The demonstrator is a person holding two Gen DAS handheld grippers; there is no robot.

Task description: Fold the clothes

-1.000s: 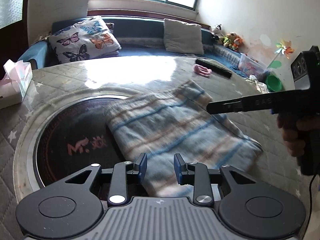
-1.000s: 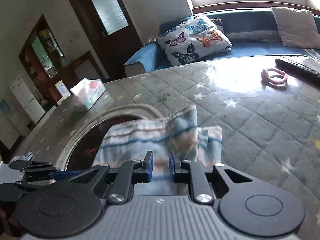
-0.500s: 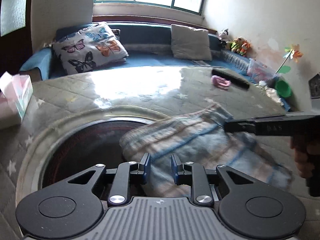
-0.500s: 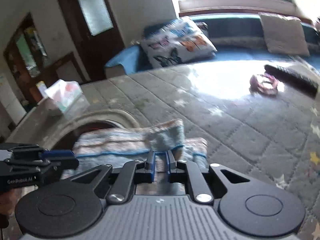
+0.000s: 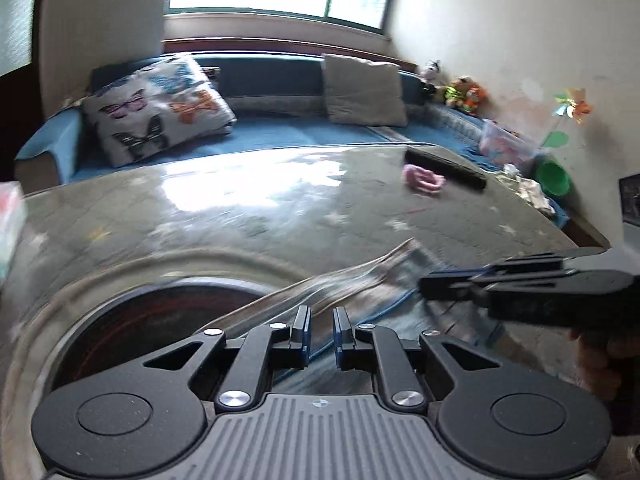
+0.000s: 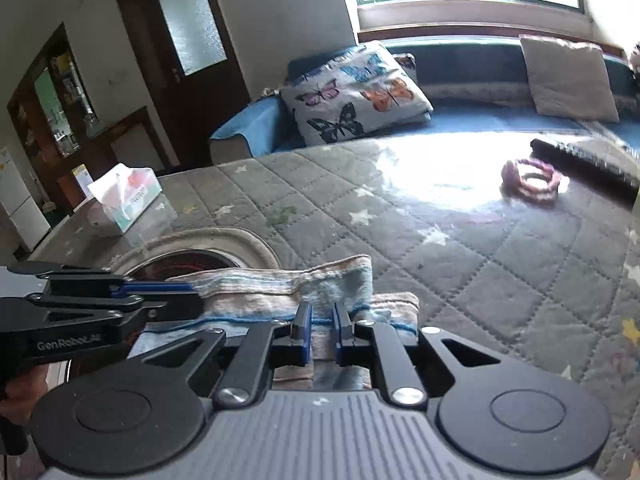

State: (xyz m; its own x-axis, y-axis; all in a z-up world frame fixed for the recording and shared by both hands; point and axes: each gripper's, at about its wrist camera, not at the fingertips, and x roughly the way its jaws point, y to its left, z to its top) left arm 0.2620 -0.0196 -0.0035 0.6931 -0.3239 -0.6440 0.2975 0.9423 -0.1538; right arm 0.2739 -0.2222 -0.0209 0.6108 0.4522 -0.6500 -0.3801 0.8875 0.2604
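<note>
A striped blue, beige and white cloth (image 5: 360,292) lies on the quilted table, partly over a dark round inset (image 5: 160,320). In the right wrist view the cloth (image 6: 280,292) has its near edge lifted. My left gripper (image 5: 320,334) has its jaws narrowly apart with cloth between them; it also shows at the left of the right wrist view (image 6: 176,292), pinching the raised edge. My right gripper (image 6: 320,330) is narrowed on the cloth fold; it shows at the right of the left wrist view (image 5: 428,288).
A pink ring-shaped item (image 6: 530,180) and a black remote (image 6: 584,160) lie at the far right of the table. A tissue box (image 6: 124,200) stands at the far left. A blue sofa with a butterfly cushion (image 6: 352,92) lies behind the table.
Both grippers have narrowed onto the near edge of the cloth and lifted it. The cloth has bunched toward me, and both views have tilted upward.
</note>
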